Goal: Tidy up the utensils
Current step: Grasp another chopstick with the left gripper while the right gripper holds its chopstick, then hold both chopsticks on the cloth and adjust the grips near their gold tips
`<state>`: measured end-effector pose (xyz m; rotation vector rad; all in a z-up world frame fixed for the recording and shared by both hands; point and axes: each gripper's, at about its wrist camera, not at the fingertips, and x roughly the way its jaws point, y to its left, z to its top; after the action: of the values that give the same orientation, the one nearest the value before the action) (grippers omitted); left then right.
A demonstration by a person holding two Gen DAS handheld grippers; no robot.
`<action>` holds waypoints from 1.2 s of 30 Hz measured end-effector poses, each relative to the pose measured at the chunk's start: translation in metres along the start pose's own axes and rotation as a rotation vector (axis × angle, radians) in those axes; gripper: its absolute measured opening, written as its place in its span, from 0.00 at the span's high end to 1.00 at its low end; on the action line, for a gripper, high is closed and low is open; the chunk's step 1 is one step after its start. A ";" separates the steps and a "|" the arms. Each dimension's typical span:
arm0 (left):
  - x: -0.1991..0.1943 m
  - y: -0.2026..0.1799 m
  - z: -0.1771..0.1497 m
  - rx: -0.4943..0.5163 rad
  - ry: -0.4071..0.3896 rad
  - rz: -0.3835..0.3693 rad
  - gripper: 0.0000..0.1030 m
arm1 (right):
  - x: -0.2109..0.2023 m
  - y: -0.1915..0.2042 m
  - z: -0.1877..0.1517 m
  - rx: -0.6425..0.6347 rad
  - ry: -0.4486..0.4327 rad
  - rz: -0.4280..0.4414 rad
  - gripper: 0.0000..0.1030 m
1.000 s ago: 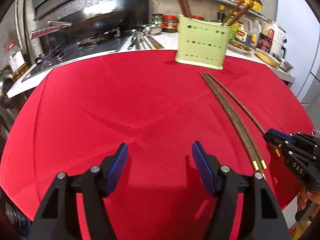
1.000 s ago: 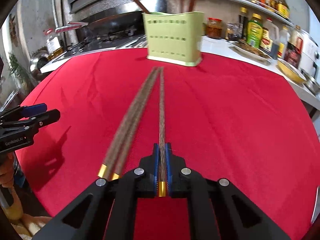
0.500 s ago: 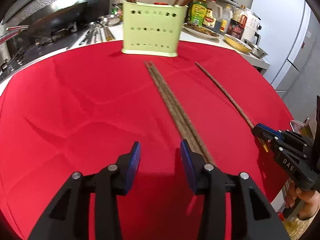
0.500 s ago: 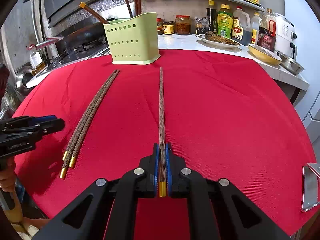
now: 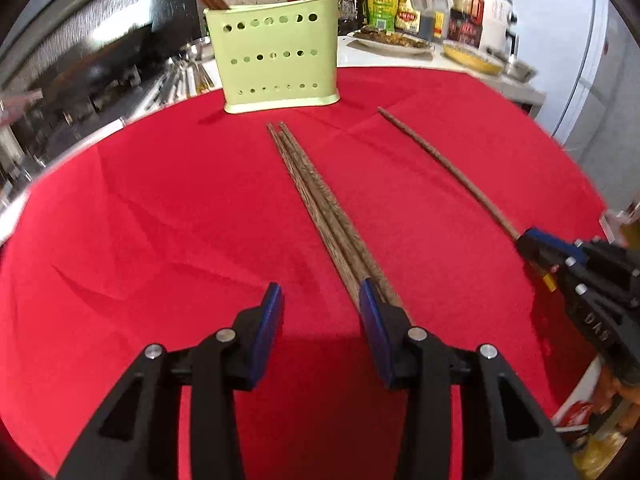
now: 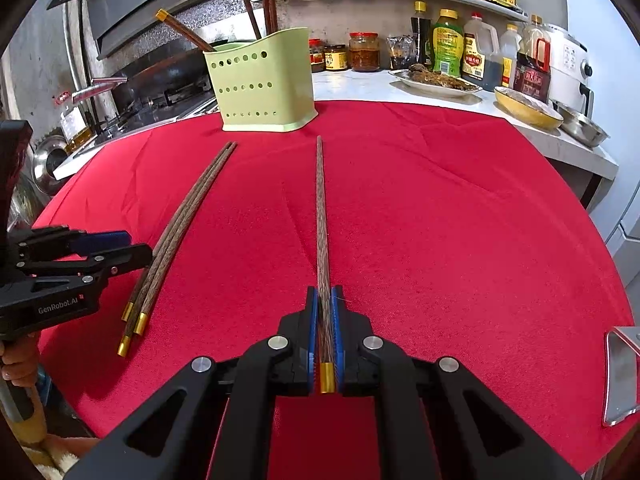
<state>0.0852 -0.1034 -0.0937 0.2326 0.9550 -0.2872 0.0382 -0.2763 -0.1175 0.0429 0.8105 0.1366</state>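
A pale green perforated utensil holder (image 5: 276, 64) (image 6: 264, 88) stands at the far side of the red cloth (image 5: 160, 220), with several chopsticks upright in it. Three dark wooden chopsticks with gold ends lie together as a bundle (image 5: 316, 200) (image 6: 180, 228). My left gripper (image 5: 320, 296) (image 6: 128, 246) is open over the bundle's near end. Nothing is between its pads, and the bundle runs behind its right finger (image 5: 376, 320). My right gripper (image 6: 325, 304) (image 5: 528, 242) is shut on a single chopstick (image 6: 322, 216) (image 5: 448, 168) near its gold end, and the tip points at the holder.
A stove with a wok (image 6: 160, 76) is at the back left. Bottles and jars (image 6: 448, 48), a plate of food (image 6: 436, 82) and a yellow bowl (image 6: 528, 108) line the counter behind. A metal object (image 6: 620, 376) sits at the right table edge. A person's hand (image 6: 12, 364) holds the left gripper.
My left gripper moved right, up to the bundle, and its jaws narrowed. My right gripper drew the single chopstick sideways away from the bundle, then held still.
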 end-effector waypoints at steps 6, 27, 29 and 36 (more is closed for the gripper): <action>-0.001 -0.002 0.000 0.012 0.038 -0.073 0.61 | 0.001 0.007 0.000 -0.014 0.002 0.000 0.91; -0.002 0.017 -0.013 -0.019 0.012 -0.055 0.90 | 0.003 0.010 0.001 -0.011 -0.004 -0.015 0.89; -0.002 0.018 -0.013 -0.010 0.006 -0.011 0.92 | 0.004 0.010 -0.001 -0.009 -0.013 -0.015 0.89; -0.012 0.042 -0.029 -0.068 0.002 0.051 0.93 | 0.003 0.024 -0.004 -0.055 -0.027 0.011 0.93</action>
<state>0.0707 -0.0532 -0.0977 0.1945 0.9581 -0.2070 0.0352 -0.2521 -0.1200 -0.0023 0.7798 0.1683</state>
